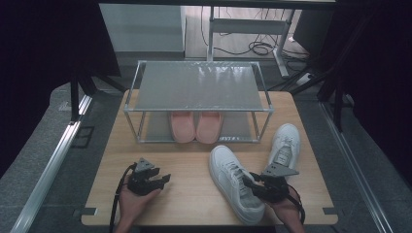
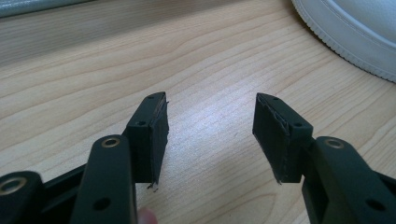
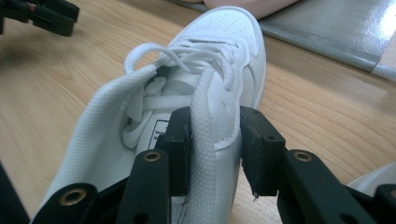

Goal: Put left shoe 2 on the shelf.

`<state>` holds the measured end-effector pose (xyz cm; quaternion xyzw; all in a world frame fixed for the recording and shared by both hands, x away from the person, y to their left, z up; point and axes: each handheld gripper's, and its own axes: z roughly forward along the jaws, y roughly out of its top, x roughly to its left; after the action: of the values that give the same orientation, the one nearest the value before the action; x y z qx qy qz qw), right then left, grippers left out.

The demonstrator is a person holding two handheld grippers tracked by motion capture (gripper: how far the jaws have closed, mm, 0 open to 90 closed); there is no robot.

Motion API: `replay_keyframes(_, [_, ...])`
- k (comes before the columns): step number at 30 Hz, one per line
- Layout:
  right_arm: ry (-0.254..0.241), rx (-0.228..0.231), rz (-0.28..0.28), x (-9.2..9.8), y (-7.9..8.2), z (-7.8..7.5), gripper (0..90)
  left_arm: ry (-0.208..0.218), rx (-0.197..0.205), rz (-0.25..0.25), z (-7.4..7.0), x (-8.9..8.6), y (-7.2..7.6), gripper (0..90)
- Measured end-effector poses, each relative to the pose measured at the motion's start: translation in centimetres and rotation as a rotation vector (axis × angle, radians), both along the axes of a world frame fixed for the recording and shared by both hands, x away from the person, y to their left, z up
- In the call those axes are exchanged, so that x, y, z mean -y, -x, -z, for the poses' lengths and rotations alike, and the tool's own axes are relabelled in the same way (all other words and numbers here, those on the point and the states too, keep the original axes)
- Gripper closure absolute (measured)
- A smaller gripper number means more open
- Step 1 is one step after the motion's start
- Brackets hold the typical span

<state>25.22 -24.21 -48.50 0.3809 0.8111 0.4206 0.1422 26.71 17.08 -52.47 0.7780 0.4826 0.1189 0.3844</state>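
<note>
White sneaker collar wall sits between the right gripper jaws; left gripper gapes apart

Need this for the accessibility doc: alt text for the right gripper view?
The right tool straddles the side wall of a white sneaker at its collar, one jaw inside the shoe, one outside. The sneaker lies on a wooden table, toe pointing toward a metal rack.

Bare wooden table lies open between the left gripper and the near white sneaker, giving free passage. A second white sneaker blocks the right side. At the far edge a metal shoe rack stands, its lower shelf holding pink slippers.
</note>
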Motion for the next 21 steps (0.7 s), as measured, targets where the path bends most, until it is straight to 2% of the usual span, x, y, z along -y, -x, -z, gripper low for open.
replay_keyframes(4, [0.022,0.002,0.015,-0.51,-0.22,0.21,67.6,0.000,-0.001,0.001,0.02,0.09,0.01,46.3])
replay_keyframes(8, [0.020,0.009,0.037,-0.55,-0.32,0.25,72.7,-0.001,-0.001,-0.001,0.01,0.03,-0.01,46.3])
replay_keyframes(15, [-0.036,0.020,0.064,-0.16,-0.38,0.61,77.2,-0.004,-0.002,0.000,0.04,0.00,-0.03,46.3])
replay_keyframes(21, [-0.087,0.008,0.074,0.07,-0.51,0.64,78.0,-0.006,-0.004,-0.001,0.10,-0.04,-0.07,46.2])
